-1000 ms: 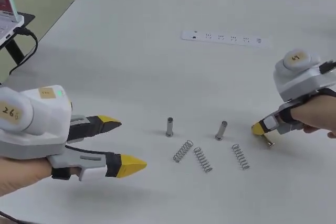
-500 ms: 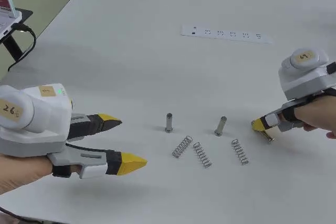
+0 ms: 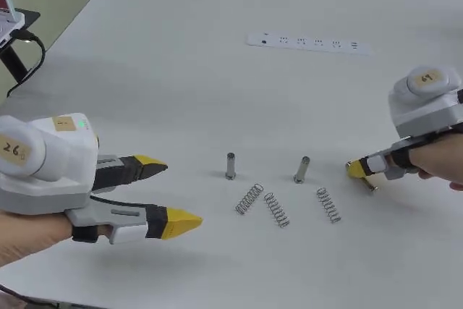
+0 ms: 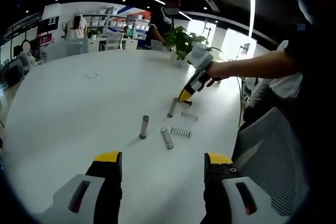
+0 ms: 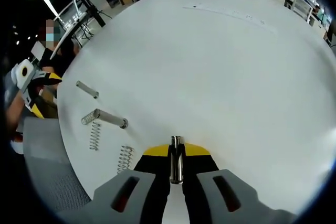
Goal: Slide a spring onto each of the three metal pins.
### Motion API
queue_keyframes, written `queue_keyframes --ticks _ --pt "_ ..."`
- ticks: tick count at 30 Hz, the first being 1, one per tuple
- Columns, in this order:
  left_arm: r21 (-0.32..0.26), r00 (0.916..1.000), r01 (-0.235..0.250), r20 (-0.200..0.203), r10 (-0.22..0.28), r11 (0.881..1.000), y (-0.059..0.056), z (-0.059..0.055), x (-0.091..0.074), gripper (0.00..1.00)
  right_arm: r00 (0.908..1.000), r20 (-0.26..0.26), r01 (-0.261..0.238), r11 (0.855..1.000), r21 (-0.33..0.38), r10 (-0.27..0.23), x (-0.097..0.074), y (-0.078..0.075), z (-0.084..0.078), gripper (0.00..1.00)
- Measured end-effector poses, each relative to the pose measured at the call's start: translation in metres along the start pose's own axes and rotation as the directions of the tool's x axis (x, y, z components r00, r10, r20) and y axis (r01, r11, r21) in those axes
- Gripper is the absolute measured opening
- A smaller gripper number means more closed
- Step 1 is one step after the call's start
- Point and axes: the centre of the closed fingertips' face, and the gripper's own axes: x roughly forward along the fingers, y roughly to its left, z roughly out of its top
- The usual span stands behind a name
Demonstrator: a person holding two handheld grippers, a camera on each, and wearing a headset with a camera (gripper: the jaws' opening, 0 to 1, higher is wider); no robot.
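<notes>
The right hand-held gripper (image 3: 356, 169) clenches 1 pin (image 5: 176, 163) low over the table (image 3: 217, 92), the left hand-held gripper (image 3: 179, 194) hangs released, empty, and 2 pins (image 3: 231, 166) (image 3: 302, 169) stand just behind 3 springs (image 3: 249, 199) (image 3: 276, 209) (image 3: 328, 205).

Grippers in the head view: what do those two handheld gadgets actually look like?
Both are bulky white plastic shells with rounded tops. The left gripper has grey and black jaws ending in pointed yellow tips, a handwritten "26" on its round cap, a small tan sticker and a green light. The right gripper has yellow tips too and a tan label on its round cap.
</notes>
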Motion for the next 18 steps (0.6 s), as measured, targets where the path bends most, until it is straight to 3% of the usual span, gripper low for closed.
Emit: queue_keyframes --ticks 18 --pt "0.006 1.0 0.005 0.004 -0.005 1.0 -0.003 0.002 0.002 0.57 0.9906 0.136 -0.008 0.999 -0.032 0.012 -0.009 0.007 0.016 0.04"
